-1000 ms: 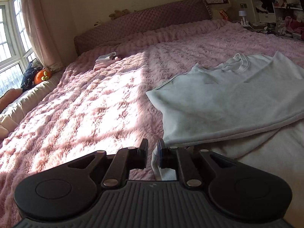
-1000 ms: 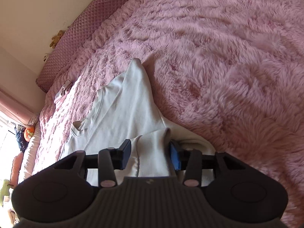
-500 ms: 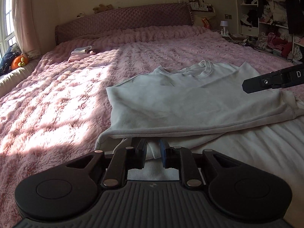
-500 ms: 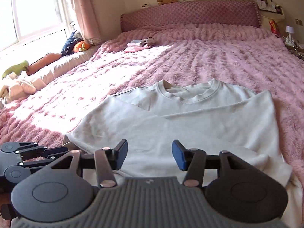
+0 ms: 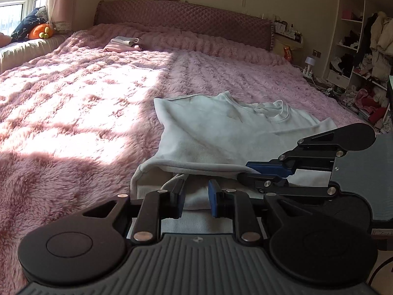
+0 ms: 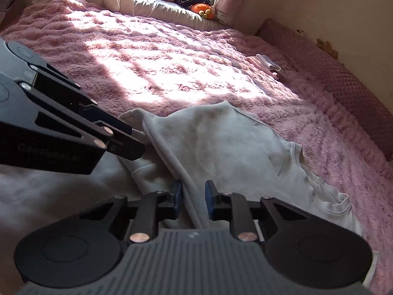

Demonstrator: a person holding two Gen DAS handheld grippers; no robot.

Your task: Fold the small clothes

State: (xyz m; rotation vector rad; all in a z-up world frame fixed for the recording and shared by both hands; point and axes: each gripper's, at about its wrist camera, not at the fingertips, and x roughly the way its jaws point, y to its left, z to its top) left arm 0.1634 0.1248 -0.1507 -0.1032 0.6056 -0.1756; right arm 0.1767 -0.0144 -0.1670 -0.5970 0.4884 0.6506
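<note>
Both tools now sit at the near edge of the pale sweatshirt [image 5: 221, 132], which lies on the pink bed [image 5: 86, 113] with its collar toward the headboard [image 5: 184, 22] and its lower part folded up over the body. A second ago the left tool [image 5: 195, 200] had its jaws nearly together on a bit of cloth at the bottom edge; now they stand apart with hem fabric lying loosely between them, so I judge it has let go, or is taking a new hold under the folded layer. Half a second ago the right tool [image 6: 191, 199] hovered wide open above the flat shirt; now it has dropped low and turned side-on, its jaws narrowed around a ridge of the folded hem that runs between them, though a small gap shows on each side, so it looks close to pinching, not clamped. The tools have also drawn together: each now shows in the other's view, just beside the same edge. My reading is that the first fold is laid and the grip is being reset for the next one. Farther up the bed a small stack of folded clothes [image 5: 124, 44] lies near the headboard, unmoved, and the orange toy [image 5: 40, 31] sits by the window as before
</note>
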